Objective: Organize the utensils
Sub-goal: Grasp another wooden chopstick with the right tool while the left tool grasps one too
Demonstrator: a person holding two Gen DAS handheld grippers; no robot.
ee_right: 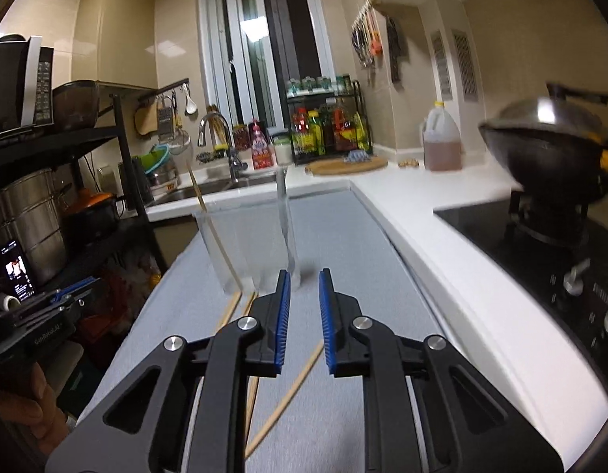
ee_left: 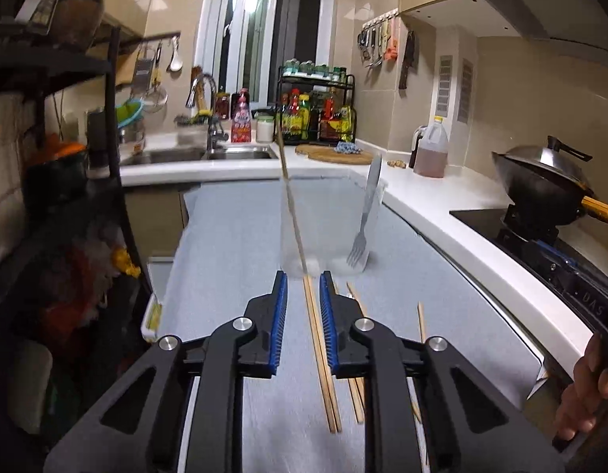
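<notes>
A clear plastic container stands on the grey mat. It holds a metal fork, tines down, and one leaning chopstick. My left gripper is open just short of the container. A pair of wooden chopsticks lies on the mat in line with the gap between its blue pads. More loose chopsticks lie to the right. My right gripper is open too and holds nothing. It faces the same container, with a single chopstick on the mat below it.
A lidded wok sits on the stove at right, beside an oil jug. A round cutting board, condiment rack and sink are behind. A black shelf unit stands left. A hand shows at lower right.
</notes>
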